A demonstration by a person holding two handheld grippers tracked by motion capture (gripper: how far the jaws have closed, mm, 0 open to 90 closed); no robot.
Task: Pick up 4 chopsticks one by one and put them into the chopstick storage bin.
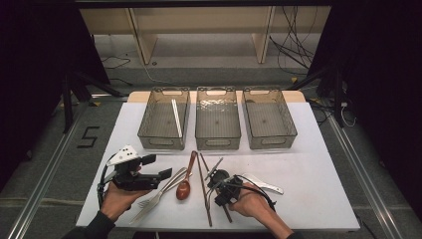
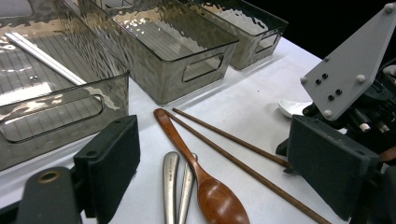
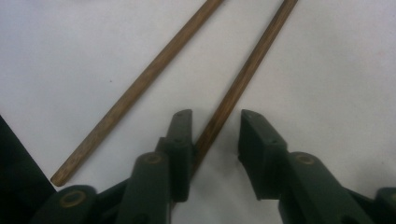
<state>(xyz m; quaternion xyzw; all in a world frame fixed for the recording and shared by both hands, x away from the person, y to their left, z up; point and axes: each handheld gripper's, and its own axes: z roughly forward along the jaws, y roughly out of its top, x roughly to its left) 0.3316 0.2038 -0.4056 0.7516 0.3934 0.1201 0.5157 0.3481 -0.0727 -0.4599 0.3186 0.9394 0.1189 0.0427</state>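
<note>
While my right tongs [image 3: 215, 128] straddle one brown chopstick [image 3: 243, 79], jaws apart with a gap to the right pad, its twin [image 3: 140, 88] lies at ten o'clock. My left tongs [image 2: 210, 168] gape over the wooden spoon [image 2: 205, 186].

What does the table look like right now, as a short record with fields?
bins: three clear bins in a row at the far edge
left bin: one white stick
table: wooden spoon, fork, white spoon
right claw: open, one brown chopstick between its jaws
other chopstick: lies apart
left claw: open, holds nothing
</note>
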